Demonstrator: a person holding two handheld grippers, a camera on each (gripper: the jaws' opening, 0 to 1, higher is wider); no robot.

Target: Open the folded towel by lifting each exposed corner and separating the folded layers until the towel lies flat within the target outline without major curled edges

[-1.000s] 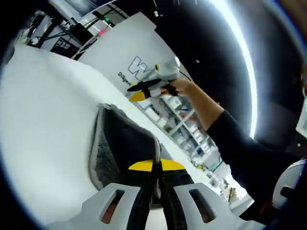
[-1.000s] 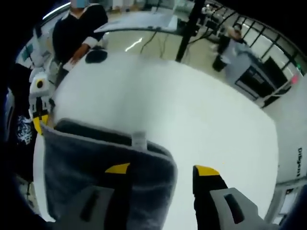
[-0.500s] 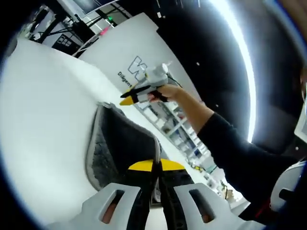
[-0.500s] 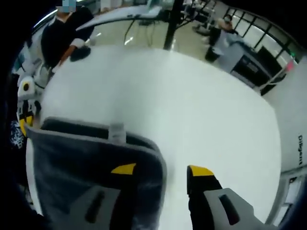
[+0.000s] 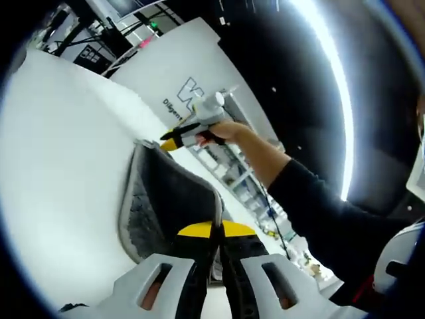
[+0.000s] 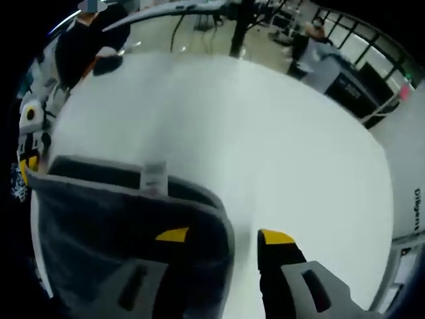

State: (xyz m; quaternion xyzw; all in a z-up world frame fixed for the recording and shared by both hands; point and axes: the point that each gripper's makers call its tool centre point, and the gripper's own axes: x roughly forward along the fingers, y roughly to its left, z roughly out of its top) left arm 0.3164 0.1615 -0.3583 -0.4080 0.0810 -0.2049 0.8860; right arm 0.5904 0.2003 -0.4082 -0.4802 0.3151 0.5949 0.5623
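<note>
We hold a dark grey towel (image 5: pixel 166 199) up off the white bench (image 5: pixel 60 166), its near corner clamped between the yellow-tipped jaws of the left claw (image 5: pixel 214 230), which are pressed together on the cloth with no gap. From that pinch the towel's pale-bound edge runs away towards the far corner, and there the right claw (image 5: pixel 174 141), carried in a hand (image 5: pixel 222 131), points its yellow tips at that corner, near it or just touching; we cannot tell which.

In the right gripper view the towel (image 6: pixel 126 226) spreads to the left of the right claw (image 6: pixel 219 236), a small label (image 6: pixel 154 177) standing on its top edge. One jaw lies over or behind the cloth, the other stands off it over bare bench (image 6: pixel 265 133), so the jaws are parted with the towel's end fold between or beside them. The left claw (image 6: pixel 26 143) shows at the towel's far end.

The towel's long axis runs claw to claw, so we judge the next move to be a close on this right-hand corner.
</note>
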